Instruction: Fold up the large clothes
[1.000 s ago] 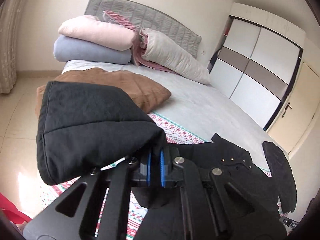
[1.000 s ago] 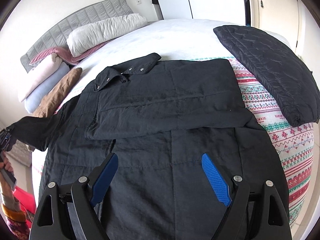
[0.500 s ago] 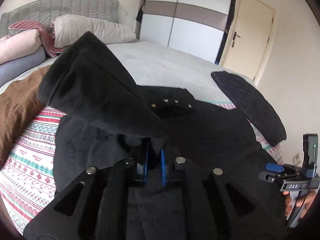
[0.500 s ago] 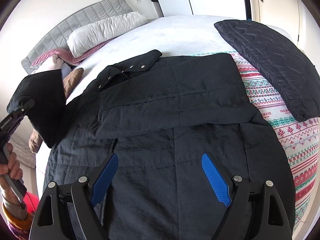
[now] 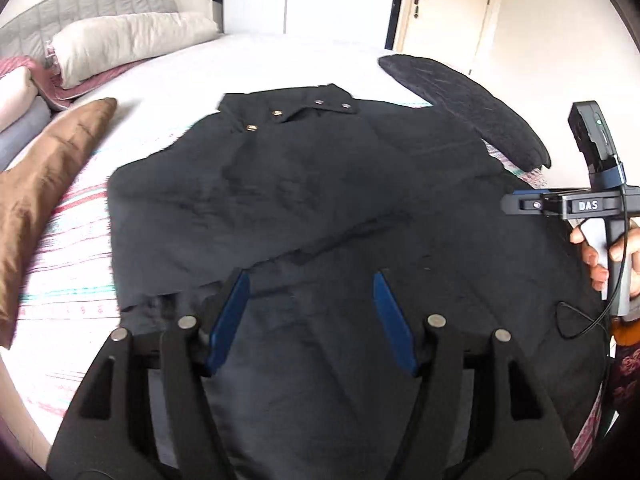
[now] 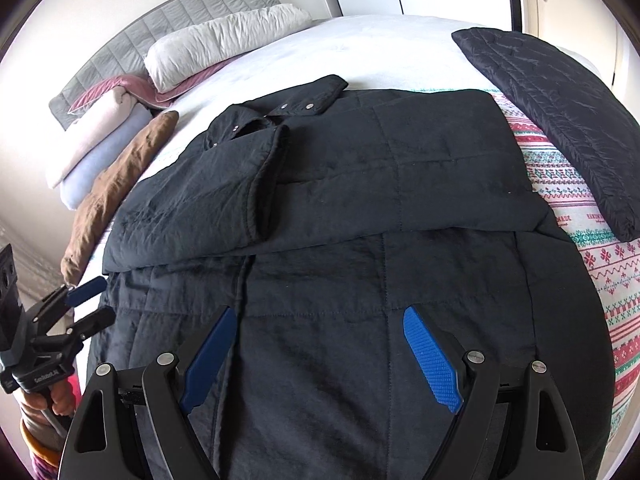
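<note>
I am hovering both grippers, left [image 5: 310,316] and right [image 6: 320,356], jaws spread and empty, over the black jacket [image 6: 360,208] lying on the bed [image 6: 360,40], sleeves folded inward for the next fold.

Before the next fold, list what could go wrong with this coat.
1. The left sleeve lies loosely across the chest of the black coat; lifting the hem may slide it off.
2. The coat's right edge nearly meets the quilted black jacket, so a wide sweep might drag it along.
3. Both the left hand-held gripper and right hand-held gripper are open above the fabric, holding nothing; a shallow pinch may catch only the top layer.
</note>
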Demonstrator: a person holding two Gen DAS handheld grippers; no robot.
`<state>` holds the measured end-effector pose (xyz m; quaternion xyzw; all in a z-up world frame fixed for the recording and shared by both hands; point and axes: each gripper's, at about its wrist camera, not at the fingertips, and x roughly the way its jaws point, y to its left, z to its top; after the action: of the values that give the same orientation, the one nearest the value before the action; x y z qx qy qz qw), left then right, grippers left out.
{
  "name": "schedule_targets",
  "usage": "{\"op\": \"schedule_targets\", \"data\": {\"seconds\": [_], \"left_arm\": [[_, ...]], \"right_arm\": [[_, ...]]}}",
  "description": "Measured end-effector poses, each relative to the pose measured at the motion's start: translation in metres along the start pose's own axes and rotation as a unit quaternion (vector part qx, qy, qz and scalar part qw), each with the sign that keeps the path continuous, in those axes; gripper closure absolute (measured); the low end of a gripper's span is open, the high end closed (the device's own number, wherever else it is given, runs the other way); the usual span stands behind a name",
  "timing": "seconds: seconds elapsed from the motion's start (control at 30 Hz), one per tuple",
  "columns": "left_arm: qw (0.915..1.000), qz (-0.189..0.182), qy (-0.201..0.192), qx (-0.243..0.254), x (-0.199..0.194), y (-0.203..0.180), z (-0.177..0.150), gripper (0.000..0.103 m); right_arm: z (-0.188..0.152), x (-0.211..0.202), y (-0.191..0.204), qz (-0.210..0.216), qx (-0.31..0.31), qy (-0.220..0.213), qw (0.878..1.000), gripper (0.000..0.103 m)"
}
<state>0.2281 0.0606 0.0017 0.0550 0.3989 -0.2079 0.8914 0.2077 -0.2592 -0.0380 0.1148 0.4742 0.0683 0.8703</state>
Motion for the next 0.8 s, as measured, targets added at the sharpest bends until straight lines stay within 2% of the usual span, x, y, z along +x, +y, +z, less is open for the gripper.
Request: {"op": "schedule_targets", "data": {"seconds": [0.1, 0.17, 0.23, 0.3, 0.4, 0.47, 0.53, 0.6, 0.63, 0.7, 0.77, 0.8], "left_arm": [[0.9977, 0.035, -0.011, -0.058, -0.016, 0.055, 0.003, 0.037], [0.9926, 0.04, -0.015, -0.114, -0.02, 0.093, 0.005, 0.038], [0.9866, 0.042, -0.018, -0.157, -0.019, 0.121, 0.006, 0.043], [0.9835, 0.044, -0.017, -0.175, -0.013, 0.137, 0.006, 0.052], [0.9846, 0.041, -0.01, -0.169, 0.004, 0.142, 0.009, 0.062], [0.9871, 0.033, -0.002, -0.157, 0.02, 0.138, 0.012, 0.068], [0.9895, 0.026, 0.004, -0.142, 0.036, 0.133, 0.018, 0.074], [0.992, 0.02, -0.003, -0.125, 0.046, 0.126, 0.023, 0.076], [0.9931, 0.018, -0.008, -0.115, 0.05, 0.124, 0.025, 0.076], [0.9953, 0.024, -0.008, -0.093, 0.06, 0.119, 0.024, 0.076], [0.9969, 0.031, 0.003, -0.072, 0.074, 0.117, 0.019, 0.076], [0.9974, 0.033, 0.008, -0.063, 0.082, 0.118, 0.015, 0.076]], "right_arm": [[0.016, 0.001, 0.013, 0.033, -0.007, 0.02, 0.999, 0.016], [0.035, 0.01, 0.022, 0.077, -0.008, 0.042, 0.996, 0.016], [0.055, 0.027, 0.026, 0.102, 0.008, 0.057, 0.993, 0.016], [0.076, 0.052, 0.028, 0.093, 0.024, 0.064, 0.993, 0.016], [0.096, 0.092, 0.027, 0.081, 0.05, 0.067, 0.993, 0.017], [0.103, 0.114, 0.029, 0.085, 0.06, 0.061, 0.993, 0.028], [0.109, 0.127, 0.035, 0.082, 0.059, 0.055, 0.993, 0.071], [0.115, 0.121, 0.046, 0.088, 0.038, 0.024, 0.995, 0.088], [0.12, 0.112, 0.048, 0.101, 0.026, -0.002, 0.994, 0.093], [0.124, 0.086, 0.051, 0.114, -0.003, -0.052, 0.992, 0.094], [0.123, 0.074, 0.053, 0.067, -0.041, -0.076, 0.994, 0.094], [0.123, 0.077, 0.051, 0.05, -0.052, -0.071, 0.995, 0.094]]}}
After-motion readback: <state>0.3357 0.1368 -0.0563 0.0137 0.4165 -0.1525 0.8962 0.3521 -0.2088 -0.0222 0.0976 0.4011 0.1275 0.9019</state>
